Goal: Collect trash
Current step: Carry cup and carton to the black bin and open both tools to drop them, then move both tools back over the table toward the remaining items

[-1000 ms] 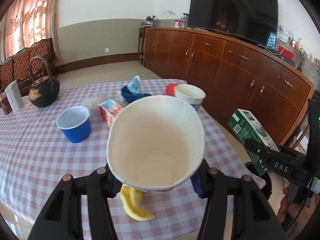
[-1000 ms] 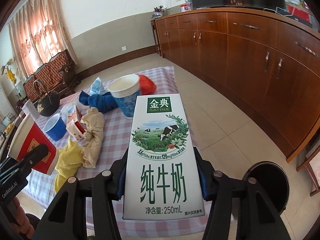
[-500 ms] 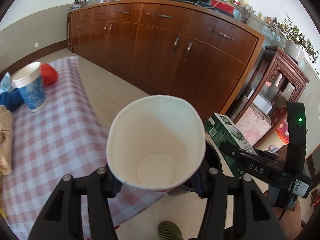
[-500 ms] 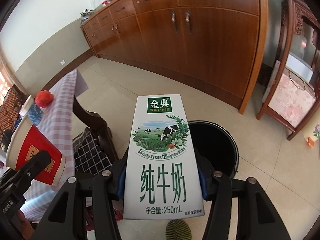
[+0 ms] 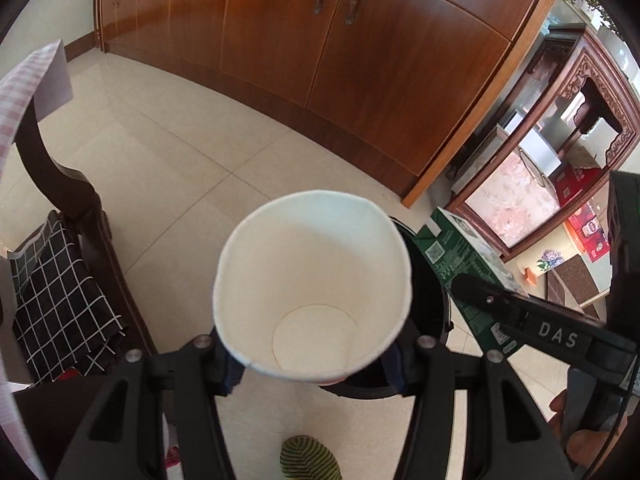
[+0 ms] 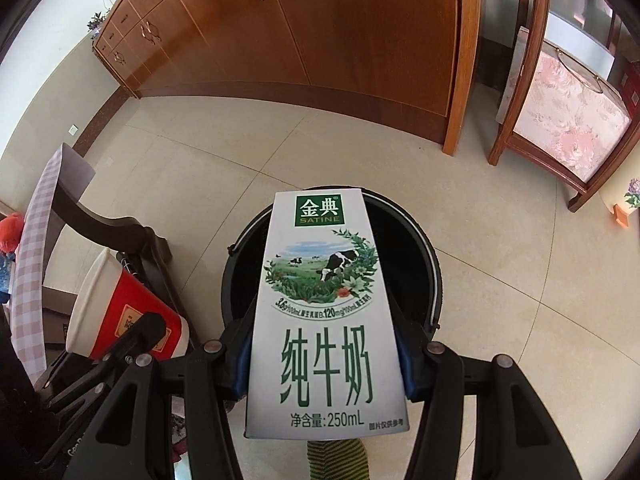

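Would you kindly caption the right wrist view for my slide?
Right gripper holds a milk carton above the black trash bin on the tiled floor.

Milk carton (image 6: 324, 320) reads "金典 SATINE", "纯牛奶", "净含量: 250mL"; right gripper (image 5: 560, 334) finger, seen from the left wrist, marked "DAS".

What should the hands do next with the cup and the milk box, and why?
Probably open the right gripper first. Its milk carton hangs right over the open black bin, so it should fall in. The left gripper grips the paper cup over the bin's near edge, so it likely needs a small nudge forward.
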`<state>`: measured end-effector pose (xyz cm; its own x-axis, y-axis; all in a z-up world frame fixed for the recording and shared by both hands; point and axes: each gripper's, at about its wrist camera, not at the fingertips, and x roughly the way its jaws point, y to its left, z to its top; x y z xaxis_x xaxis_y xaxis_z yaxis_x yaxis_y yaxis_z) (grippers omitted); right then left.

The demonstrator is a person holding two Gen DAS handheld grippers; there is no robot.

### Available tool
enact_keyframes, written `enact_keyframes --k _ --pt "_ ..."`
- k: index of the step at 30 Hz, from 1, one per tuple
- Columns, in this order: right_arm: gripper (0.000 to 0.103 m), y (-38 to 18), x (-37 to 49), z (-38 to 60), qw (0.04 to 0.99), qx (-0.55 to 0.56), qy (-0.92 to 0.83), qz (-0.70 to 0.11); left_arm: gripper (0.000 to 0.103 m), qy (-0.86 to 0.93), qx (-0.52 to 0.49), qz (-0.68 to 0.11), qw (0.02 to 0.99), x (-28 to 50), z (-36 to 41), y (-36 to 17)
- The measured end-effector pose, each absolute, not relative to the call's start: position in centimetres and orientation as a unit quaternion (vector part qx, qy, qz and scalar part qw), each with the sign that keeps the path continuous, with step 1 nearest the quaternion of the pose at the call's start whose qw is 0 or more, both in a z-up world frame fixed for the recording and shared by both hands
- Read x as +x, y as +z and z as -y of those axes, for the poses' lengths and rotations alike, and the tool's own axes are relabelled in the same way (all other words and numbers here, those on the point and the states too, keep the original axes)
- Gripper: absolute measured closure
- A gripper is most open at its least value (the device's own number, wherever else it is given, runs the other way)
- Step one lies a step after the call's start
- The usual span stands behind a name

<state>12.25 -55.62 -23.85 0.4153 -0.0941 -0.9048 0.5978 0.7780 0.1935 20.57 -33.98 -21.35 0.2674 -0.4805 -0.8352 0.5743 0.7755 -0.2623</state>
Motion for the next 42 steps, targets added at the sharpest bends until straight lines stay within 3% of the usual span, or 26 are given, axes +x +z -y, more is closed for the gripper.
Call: enact_keyframes --k 9,11,12,13,16,30,42 --pt "0.045 -25.8 13.2 57.6 0.785 0.272 -0.225 -0.51 0.041 -0.337 0.065 -0.528 0.777 21.6 38.1 -24.8" --pt "0.044 -26.3 13.2 58.2 0.777 0.281 -0.231 -0.513 0.025 -0.335 0.07 -0.541 0.768 21.9 38.6 -25.5" --pt "0.041 -26.4 13.2 58.5 0.773 0.283 -0.239 -0.515 0.021 -0.327 0.075 -0.549 0.766 22.1 38.7 -25.8" --pt "0.033 -26.3 13.1 58.6 0.772 0.285 -0.247 -0.513 0.02 -0.324 0.074 -0.552 0.765 22.2 38.8 -26.0" --pt "0.032 -25.5 12.7 59.1 0.775 0.287 -0.263 -0.497 0.02 -0.317 0.077 -0.544 0.773 22.6 38.8 -25.7" --pt "0.028 -17.6 8.9 55.2 0.806 0.24 -0.307 -0.445 0.02 -0.293 0.083 -0.427 0.851 19.8 34.6 -14.7" --pt "0.02 -9.3 9.3 44.0 0.891 0.176 -0.195 -0.37 0.018 -0.232 0.037 -0.373 0.898 17.7 24.0 -7.4"
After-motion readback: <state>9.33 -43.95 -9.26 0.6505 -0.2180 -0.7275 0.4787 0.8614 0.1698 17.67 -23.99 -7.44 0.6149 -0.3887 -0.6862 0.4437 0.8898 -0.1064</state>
